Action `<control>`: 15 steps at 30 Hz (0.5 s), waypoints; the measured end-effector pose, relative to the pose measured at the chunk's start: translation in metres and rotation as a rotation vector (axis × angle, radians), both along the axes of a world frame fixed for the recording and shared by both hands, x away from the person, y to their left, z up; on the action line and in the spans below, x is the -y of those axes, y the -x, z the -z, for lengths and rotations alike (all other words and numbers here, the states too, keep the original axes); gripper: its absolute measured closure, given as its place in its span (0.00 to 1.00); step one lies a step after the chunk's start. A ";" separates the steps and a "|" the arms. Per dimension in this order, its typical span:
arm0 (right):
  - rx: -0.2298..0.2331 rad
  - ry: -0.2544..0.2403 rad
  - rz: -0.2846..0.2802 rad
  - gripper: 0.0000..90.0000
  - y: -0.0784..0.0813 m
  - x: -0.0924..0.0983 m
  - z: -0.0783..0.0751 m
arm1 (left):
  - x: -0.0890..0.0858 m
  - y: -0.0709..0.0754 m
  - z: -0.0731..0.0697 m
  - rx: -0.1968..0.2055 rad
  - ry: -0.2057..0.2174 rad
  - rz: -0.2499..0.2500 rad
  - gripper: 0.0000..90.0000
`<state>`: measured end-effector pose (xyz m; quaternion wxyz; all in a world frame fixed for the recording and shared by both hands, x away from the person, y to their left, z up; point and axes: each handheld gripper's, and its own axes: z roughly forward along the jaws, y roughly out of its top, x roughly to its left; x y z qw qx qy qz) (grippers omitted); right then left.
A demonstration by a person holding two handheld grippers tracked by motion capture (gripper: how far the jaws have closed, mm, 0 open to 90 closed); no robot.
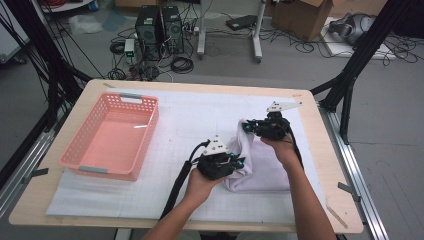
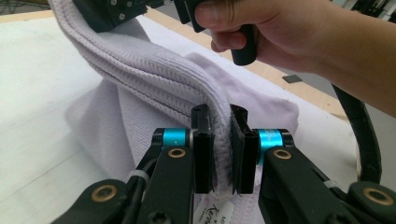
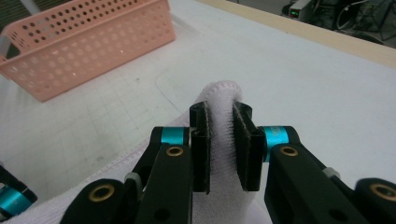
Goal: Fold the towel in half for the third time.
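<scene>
A pale lilac towel (image 1: 260, 165) lies bunched on the white mat right of the table's middle, its upper edge lifted off the surface. My left gripper (image 1: 235, 162) is shut on the towel's thick hem near one corner; in the left gripper view the folded hem (image 2: 159, 74) runs up from between the jaws (image 2: 220, 140) toward the other hand. My right gripper (image 1: 248, 126) is shut on the far corner of the same edge, and in the right gripper view the towel (image 3: 219, 100) bulges out above the pinching pads (image 3: 220, 140).
A pink perforated basket (image 1: 112, 135) stands on the mat at the left, with nothing in it. The white gridded mat (image 1: 190, 120) covers most of the wooden table. Black frame posts rise at both table sides; cables and boxes lie on the floor beyond.
</scene>
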<state>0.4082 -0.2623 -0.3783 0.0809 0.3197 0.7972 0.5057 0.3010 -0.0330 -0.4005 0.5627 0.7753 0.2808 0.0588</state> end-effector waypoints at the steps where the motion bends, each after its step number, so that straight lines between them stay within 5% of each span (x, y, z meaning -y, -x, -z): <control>1: 0.007 0.004 0.002 0.87 0.000 0.003 0.001 | 0.006 -0.001 0.001 -0.002 -0.004 0.006 0.90; 15: -0.026 0.048 0.091 0.87 0.010 0.055 0.020 | 0.061 -0.004 0.017 0.000 -0.016 0.042 0.89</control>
